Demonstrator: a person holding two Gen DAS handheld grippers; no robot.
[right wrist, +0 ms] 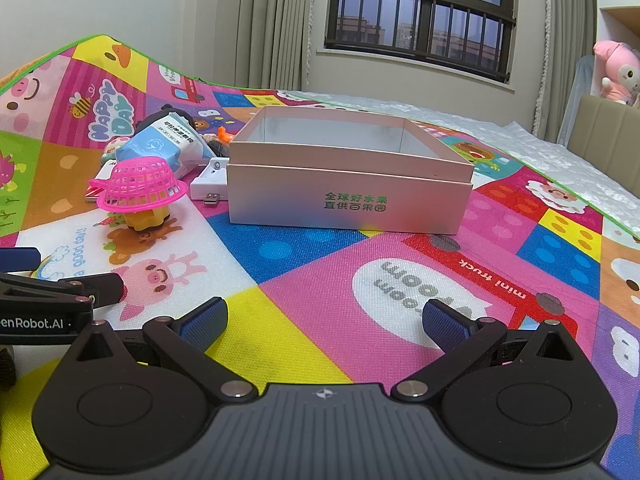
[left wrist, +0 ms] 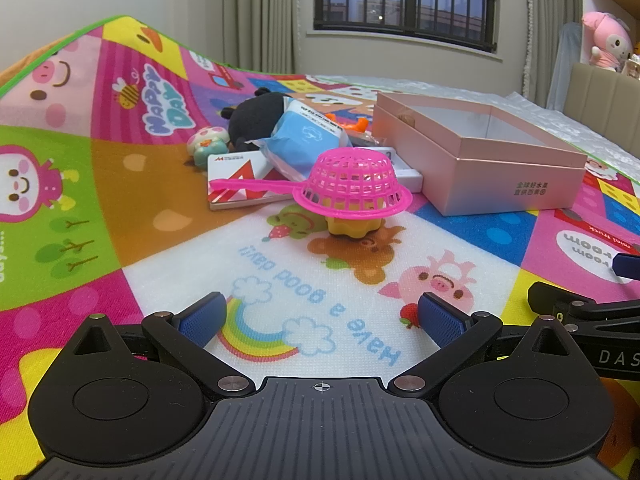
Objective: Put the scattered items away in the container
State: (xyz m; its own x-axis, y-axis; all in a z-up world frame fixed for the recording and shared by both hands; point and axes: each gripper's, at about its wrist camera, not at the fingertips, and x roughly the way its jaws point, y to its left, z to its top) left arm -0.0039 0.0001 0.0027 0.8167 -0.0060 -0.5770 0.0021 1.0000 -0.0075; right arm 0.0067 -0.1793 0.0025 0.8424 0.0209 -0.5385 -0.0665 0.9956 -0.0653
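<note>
An open pink box [left wrist: 484, 160] [right wrist: 348, 184] stands on the colourful play mat, nothing visible inside it. Left of it lies a pile: a pink plastic strainer [left wrist: 352, 184] [right wrist: 140, 186] upside down over a yellow toy [left wrist: 352, 226] [right wrist: 146, 218], a blue tissue pack [left wrist: 304, 140] [right wrist: 164, 146], a red-and-white flat box [left wrist: 244, 184], a black plush [left wrist: 260, 118], a mushroom figure [left wrist: 208, 142] and a white charger [right wrist: 210, 184]. My left gripper [left wrist: 322, 316] is open, short of the strainer. My right gripper [right wrist: 324, 320] is open, short of the box.
The play mat [left wrist: 120, 208] [right wrist: 320, 280] rises at the far left. Beyond it lie a quilted bed cover [right wrist: 540, 140], curtains and a window. A pink plush [right wrist: 618, 72] sits on a headboard at the right. The right gripper's finger [left wrist: 560, 308] shows at the left view's right edge.
</note>
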